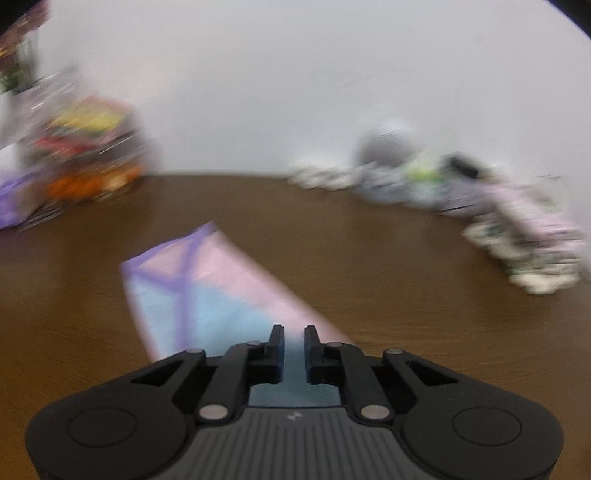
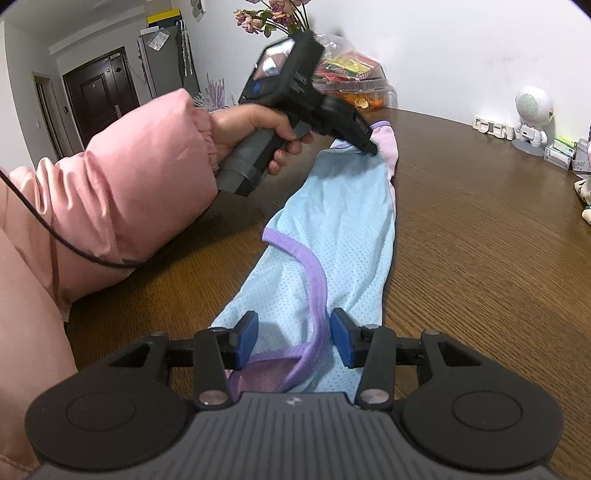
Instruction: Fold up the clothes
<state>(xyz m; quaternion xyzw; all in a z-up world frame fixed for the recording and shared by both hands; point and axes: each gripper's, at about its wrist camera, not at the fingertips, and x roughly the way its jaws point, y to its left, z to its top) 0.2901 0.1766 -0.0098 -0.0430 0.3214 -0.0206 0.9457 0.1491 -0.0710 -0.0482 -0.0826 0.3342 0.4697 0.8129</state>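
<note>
Pink padded sleeve (image 2: 110, 192) coming in from the left; a black cable (image 2: 55, 236) is trailing across it. The hand (image 2: 255, 129) is gripping the handle of the left gripper (image 2: 369, 147), which is angling down toward the far end of the garment (image 2: 343, 229).

Garment is lying flat on the brown wooden table (image 2: 480, 240), folded into a long narrow strip running away from the near edge. Light blue mesh, purple trim (image 2: 317, 280), pink showing at the far end and underneath at the near end.

Left gripper: seen from its own camera, the two fingers (image 1: 275, 343) are standing a narrow gap apart, blue fabric (image 1: 207, 295) showing below and between them. That view is blurring heavily. From the other side the tips are sitting right at the cloth's far end; whether they are pinching it, I cannot tell.

Right gripper (image 2: 294, 341) is hovering over the near end. Its blue pads (image 2: 245, 339) are standing apart, the purple trim and blue cloth lying between them, neither pad pressing on the fabric.

Further right along the wall: a basket of colourful packets (image 2: 354, 81) beneath flowers (image 2: 273, 14), then a small white robot figure (image 2: 532, 118) and assorted small boxes (image 2: 561, 151) at the table's far edge.
</note>
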